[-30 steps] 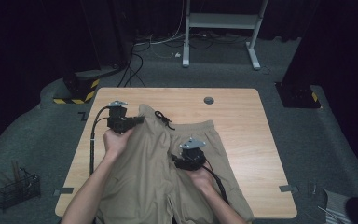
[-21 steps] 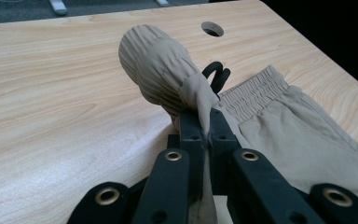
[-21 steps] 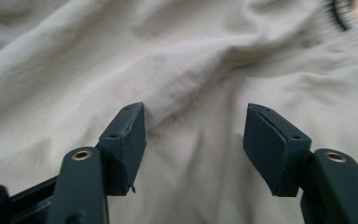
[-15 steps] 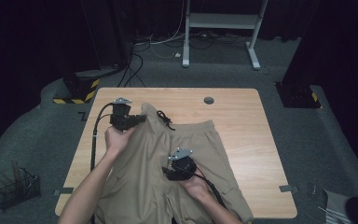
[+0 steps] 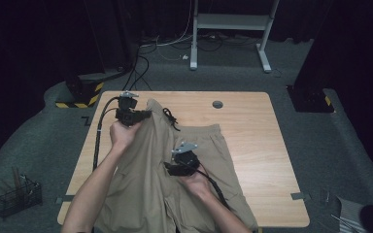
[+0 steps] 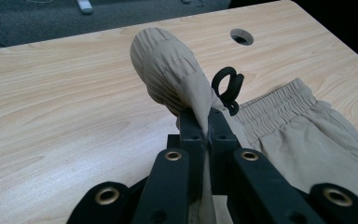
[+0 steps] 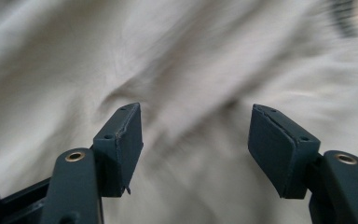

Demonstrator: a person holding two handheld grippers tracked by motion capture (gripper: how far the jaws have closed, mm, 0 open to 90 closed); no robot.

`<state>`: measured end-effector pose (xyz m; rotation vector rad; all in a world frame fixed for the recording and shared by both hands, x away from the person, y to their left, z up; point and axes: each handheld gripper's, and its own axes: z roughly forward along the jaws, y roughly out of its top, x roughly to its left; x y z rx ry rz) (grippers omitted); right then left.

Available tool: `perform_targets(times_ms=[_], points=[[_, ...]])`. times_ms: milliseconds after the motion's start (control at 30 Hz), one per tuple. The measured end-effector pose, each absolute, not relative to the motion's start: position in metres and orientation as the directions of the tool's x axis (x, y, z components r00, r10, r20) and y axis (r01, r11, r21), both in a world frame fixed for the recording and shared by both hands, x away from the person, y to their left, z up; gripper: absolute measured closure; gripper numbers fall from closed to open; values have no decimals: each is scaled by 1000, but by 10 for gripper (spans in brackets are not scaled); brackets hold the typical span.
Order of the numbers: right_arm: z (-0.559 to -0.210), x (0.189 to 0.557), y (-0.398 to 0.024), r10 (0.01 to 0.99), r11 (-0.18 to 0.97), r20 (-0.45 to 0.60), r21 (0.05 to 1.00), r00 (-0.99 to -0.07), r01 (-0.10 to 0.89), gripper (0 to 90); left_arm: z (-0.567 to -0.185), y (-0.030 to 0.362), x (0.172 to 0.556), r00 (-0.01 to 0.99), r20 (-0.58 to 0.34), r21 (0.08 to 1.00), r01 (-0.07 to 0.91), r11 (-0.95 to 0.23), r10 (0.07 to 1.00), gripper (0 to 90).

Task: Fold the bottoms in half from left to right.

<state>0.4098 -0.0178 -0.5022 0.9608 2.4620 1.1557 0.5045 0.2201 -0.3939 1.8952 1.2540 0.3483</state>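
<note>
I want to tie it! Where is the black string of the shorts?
In the high view the black string lies at the waistband of the tan shorts, just right of the left tool, which pinches the waistband.

Khaki trousers [image 5: 145, 194] spread over the left half of the wooden table [image 5: 257, 145], waistband toward frame top. Left gripper [image 5: 148, 115] upper left, pinching a lifted bunch of waistband fabric. Right gripper [image 5: 166, 166] at frame centre over the trousers, jaws just been opening, nothing between them. Black drawstring [image 5: 170, 118] beside the left gripper.
</note>
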Motion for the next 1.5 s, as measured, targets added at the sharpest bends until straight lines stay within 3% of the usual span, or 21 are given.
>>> perform_targets(times_ms=[167,267,367,433,967,1200,1500], points=[[-491,401,-71,693,510,-55,742,-719,435,356,-392,210,500,494,-188,760,620,-192,849,877],[-501,399,-98,698,575,-149,700,-701,424,411,-392,203,498,509,-199,759,621,-197,837,877],[-516,402,-118,710,564,-125,690,-693,454,416,-392,196,498,523,-199,762,614,-204,829,877],[-522,405,-129,724,500,-49,725,-688,474,408,-393,192,498,528,-220,762,618,-193,821,877],[-524,406,-129,744,475,-35,731,-668,490,370,-396,151,499,588,-336,776,616,-138,736,877],[-524,407,-130,751,472,-40,730,-659,494,350,-393,124,500,624,-310,778,600,-186,718,878],[-524,406,-129,756,470,-41,729,-653,498,335,-400,96,508,646,-373,771,616,-165,666,877]])
